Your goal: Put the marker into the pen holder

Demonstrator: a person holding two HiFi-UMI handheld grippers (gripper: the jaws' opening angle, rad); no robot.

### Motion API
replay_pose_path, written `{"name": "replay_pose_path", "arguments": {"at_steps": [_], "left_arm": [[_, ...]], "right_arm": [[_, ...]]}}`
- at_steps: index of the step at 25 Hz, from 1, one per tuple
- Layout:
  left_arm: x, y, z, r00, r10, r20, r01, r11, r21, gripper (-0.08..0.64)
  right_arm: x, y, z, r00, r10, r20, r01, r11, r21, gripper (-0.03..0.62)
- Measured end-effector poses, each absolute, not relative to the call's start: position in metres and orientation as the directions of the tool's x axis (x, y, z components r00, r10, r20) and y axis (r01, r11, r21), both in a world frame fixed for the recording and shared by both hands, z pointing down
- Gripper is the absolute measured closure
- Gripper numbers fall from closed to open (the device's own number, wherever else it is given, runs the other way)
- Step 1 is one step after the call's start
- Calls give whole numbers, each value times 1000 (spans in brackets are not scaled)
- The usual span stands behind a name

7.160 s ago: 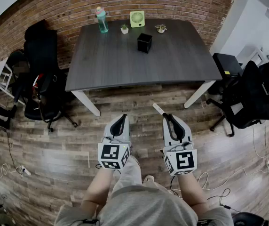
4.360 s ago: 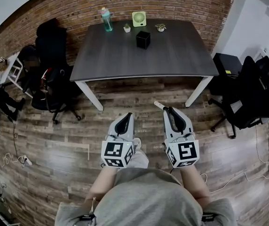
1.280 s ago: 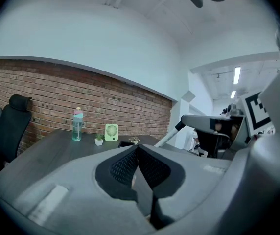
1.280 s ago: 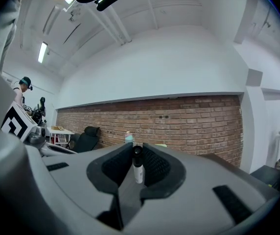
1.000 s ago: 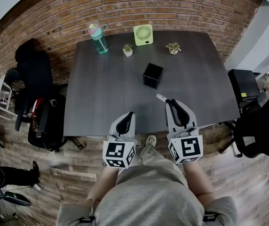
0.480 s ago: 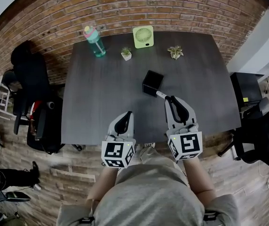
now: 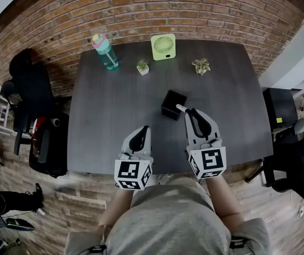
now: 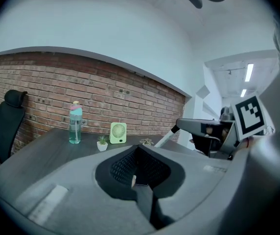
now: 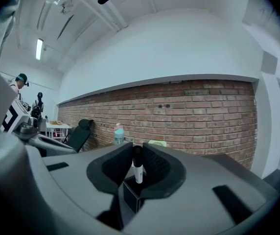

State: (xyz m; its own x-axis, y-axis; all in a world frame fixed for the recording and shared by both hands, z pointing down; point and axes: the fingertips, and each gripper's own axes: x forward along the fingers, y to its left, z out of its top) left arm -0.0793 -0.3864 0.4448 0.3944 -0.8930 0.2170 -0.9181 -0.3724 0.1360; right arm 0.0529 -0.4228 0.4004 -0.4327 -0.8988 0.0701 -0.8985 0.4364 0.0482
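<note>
The black cube pen holder point(image 7: 172, 104) stands on the dark grey table point(image 7: 115, 105). My right gripper point(image 7: 190, 112) is shut on a white marker point(image 7: 182, 109) with a black cap, whose free end reaches the holder's right rim. In the right gripper view the marker point(image 9: 138, 169) stands upright between the pads, with the pen holder point(image 9: 130, 196) just below and in front of it. My left gripper point(image 7: 144, 129) hovers over the table's near part, shut and holding nothing; its pads point(image 8: 138, 166) meet in the left gripper view, where the right gripper point(image 8: 203, 129) shows at the right.
A teal water bottle point(image 7: 104, 52), a green fan point(image 7: 163, 47) and two small potted plants point(image 7: 142, 67) point(image 7: 201, 66) line the table's far edge by the brick wall. Black office chairs stand at the left point(image 7: 32, 84) and right point(image 7: 301, 161) of the table.
The person has walked up to the table. My right gripper has carried the marker forward until its free end reaches the pen holder. The left gripper has kept its place beside it.
</note>
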Motion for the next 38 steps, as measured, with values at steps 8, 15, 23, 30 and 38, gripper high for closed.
{"name": "replay_pose_path", "arguments": {"at_steps": [8,15,23,30,38], "left_arm": [[-81,-409,447,385,-895,224,-922,-363,135,543],[-83,-419,452,378,-895,235,-925,-357,130,543],[-83,-422,454,377,-895,239,-926,-355,131,543],[-80,-423,457,383,-891,243,-923,-361,133,543],[-80,-423,458,386,-890,244,-922,-364,129,543]], "right_arm": [[48,-453,419,-441,-892,100,-894,447,42,528],[45,-472,445,-441,-886,147,-891,451,45,528],[43,-485,478,-436,-875,210,-889,455,52,528],[38,-495,503,-437,-861,260,-884,465,55,528],[30,-501,528,-436,-845,309,-874,479,79,528]]}}
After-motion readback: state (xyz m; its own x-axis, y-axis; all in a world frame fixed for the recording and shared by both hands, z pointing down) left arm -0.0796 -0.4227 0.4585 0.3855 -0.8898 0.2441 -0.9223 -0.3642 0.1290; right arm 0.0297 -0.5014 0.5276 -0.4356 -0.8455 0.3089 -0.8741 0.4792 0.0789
